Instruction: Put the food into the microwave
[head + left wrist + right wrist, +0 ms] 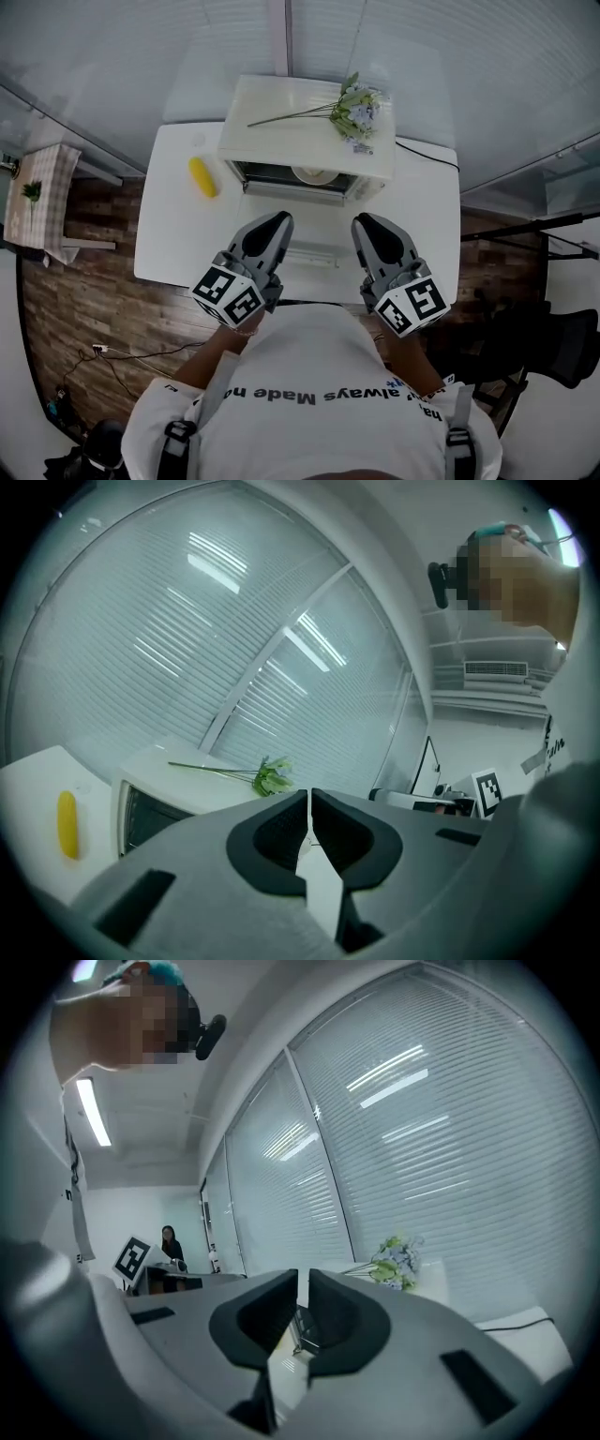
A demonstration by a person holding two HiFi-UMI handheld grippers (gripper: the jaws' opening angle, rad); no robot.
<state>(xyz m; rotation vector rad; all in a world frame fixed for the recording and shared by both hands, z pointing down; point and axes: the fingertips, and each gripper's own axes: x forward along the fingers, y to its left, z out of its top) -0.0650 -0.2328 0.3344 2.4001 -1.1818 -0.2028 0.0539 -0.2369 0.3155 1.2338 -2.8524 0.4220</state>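
Head view | left tool (278, 221), right tool (364, 223) closed, empty | corn (202, 176) beyond left tool, apart, beside microwave (281, 145)

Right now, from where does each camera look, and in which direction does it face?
Head view: on the person's head, facing steeply down at the table, open microwave and corn; left tool, right tool and shirt show.
Left gripper view: on the left tool, facing blinds and microwave; its shut jaws show.
Right gripper view: on the right tool, facing blinds; its shut jaws show.
Shared: all three see the flowers.
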